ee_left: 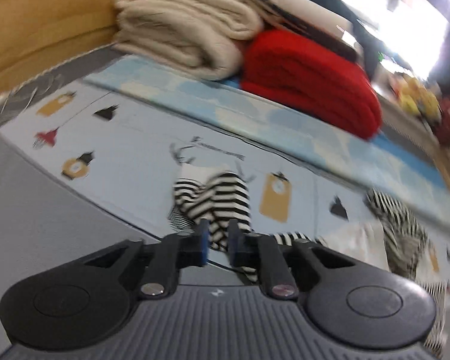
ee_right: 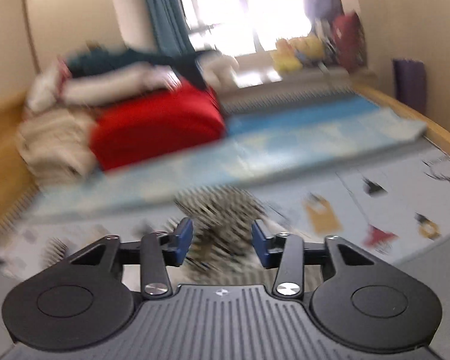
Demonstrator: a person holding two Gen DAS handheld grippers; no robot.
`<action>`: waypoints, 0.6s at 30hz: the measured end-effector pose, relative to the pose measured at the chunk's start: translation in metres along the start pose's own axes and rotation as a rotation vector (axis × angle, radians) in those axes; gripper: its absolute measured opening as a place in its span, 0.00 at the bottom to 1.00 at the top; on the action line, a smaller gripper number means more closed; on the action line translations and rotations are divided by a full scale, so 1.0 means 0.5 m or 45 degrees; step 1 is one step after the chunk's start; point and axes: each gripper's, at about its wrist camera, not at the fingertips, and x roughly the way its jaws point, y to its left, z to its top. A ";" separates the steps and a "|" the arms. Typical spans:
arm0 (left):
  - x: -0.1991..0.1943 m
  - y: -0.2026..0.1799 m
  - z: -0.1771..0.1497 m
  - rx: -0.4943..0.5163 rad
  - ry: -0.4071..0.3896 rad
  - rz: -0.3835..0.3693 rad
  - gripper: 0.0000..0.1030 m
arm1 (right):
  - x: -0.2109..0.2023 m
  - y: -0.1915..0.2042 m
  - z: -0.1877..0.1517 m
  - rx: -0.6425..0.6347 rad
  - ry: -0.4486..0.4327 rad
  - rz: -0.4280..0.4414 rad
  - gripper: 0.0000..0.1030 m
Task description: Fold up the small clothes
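- Clenching a fold of the black-and-white striped small garment [ee_left: 216, 201], the left gripper [ee_left: 217, 241] sits at lower centre of its view — cloth trailing over the pale blue printed play mat [ee_left: 135, 138].
- Right gripper [ee_right: 222, 240] — released, jaws wide, blurred striped fabric lying between them.

The carrying surface is a pale blue play mat [ee_left: 141, 138] printed with small orange, black and red figures. Along its far edge lies a second mat [ee_left: 285, 126] with a blue sky and white clouds. On the printed mat lies a black-and-white striped garment [ee_left: 216, 198], crumpled, and part of it spreads to the right. On the cloud mat rest a folded cream blanket [ee_left: 180, 24] and a folded red blanket [ee_left: 309, 81], touching each other. Both views are blurred.
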 end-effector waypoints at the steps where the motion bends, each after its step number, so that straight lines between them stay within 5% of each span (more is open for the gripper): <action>1: 0.007 0.013 0.003 -0.032 0.004 0.011 0.11 | -0.010 0.024 0.004 0.016 -0.047 0.034 0.48; 5: 0.042 0.037 0.006 -0.105 0.058 0.019 0.11 | 0.008 0.082 -0.029 -0.038 -0.127 0.033 0.47; 7: 0.063 0.028 0.007 -0.109 0.083 0.004 0.12 | 0.049 0.100 -0.054 -0.065 -0.051 -0.060 0.47; 12: 0.133 -0.044 0.006 0.008 0.099 0.014 0.18 | 0.114 0.116 -0.057 -0.001 0.057 -0.033 0.46; 18: 0.262 -0.119 0.002 0.097 0.106 0.096 0.41 | 0.142 0.125 -0.047 -0.009 0.071 0.019 0.47</action>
